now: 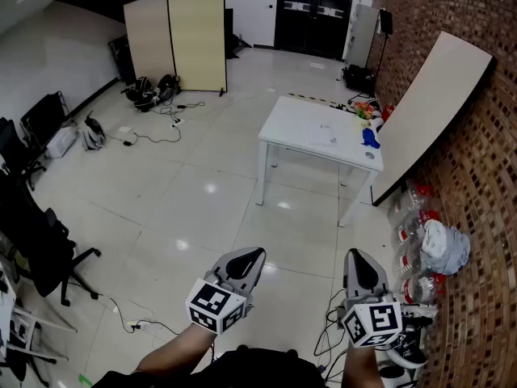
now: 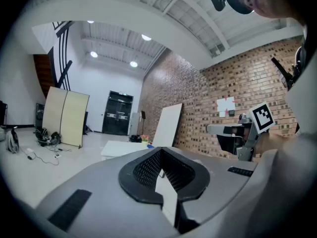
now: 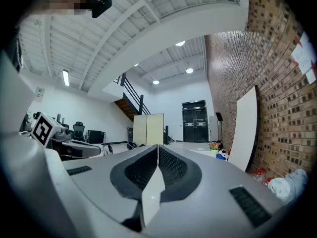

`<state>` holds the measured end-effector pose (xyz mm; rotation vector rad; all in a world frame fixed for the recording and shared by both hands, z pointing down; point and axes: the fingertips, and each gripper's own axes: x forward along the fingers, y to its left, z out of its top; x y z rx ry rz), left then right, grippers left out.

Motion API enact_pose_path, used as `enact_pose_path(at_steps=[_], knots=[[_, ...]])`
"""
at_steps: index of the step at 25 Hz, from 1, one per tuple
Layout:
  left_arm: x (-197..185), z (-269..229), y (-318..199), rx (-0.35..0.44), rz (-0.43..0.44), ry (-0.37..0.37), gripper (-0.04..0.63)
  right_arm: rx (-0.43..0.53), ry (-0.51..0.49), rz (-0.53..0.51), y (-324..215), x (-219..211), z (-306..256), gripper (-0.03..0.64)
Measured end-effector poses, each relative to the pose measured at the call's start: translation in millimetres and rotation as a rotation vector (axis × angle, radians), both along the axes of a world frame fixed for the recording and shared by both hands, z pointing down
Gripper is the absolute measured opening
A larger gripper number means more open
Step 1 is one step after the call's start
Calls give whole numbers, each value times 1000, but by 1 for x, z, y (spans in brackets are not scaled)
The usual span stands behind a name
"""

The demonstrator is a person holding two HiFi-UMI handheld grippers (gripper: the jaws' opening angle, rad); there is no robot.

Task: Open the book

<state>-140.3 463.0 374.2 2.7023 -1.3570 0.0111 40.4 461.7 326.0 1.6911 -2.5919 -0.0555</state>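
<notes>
I cannot make out a book in any view. A white table (image 1: 307, 128) stands several steps ahead by the brick wall, with a flat white sheet (image 1: 327, 141) and a small blue object (image 1: 370, 138) on it. My left gripper (image 1: 252, 255) is held level over the bare floor, far short of the table. Its jaws meet with nothing between them (image 2: 161, 152). My right gripper (image 1: 357, 257) is beside it at the same height, also level, its jaws (image 3: 157, 148) pressed together and empty.
A beige folding screen (image 1: 176, 39) stands at the back left, with cables and bags on the floor near it. A black office chair (image 1: 32, 241) is at my left. A white board (image 1: 436, 103) leans on the brick wall; bottles and a grey bag (image 1: 440, 245) lie below it.
</notes>
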Motion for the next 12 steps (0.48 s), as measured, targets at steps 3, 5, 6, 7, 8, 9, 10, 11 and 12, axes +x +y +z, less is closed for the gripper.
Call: enact_pose_path(at_steps=[3, 5, 6, 7, 8, 9, 10, 11, 12], knots=[[-10, 2, -13, 14, 19, -7, 2, 0, -15, 18, -12, -11, 5, 2], [-17, 3, -23, 13, 28, -11, 2, -12, -20, 25, -21, -20, 8, 2], [-19, 4, -27, 11, 32, -9, 2, -19, -17, 24, -24, -23, 9, 2], [-19, 5, -31, 10, 34, -6, 2, -21, -9, 21, -29, -25, 10, 2], [-18, 6, -36, 10, 35, -5, 2, -19, 0, 17, -34, -26, 10, 2], [-17, 7, -44, 9, 34, -5, 2, -15, 3, 12, -41, -26, 9, 2], [-17, 9, -53, 6, 30, -6, 2, -10, 1, 6, -49, -27, 9, 2], [-17, 11, -63, 0, 23, -7, 2, -8, -2, 0, -57, -28, 9, 2], [-18, 13, -73, -5, 16, -7, 2, -8, -1, -5, -68, -28, 10, 2]])
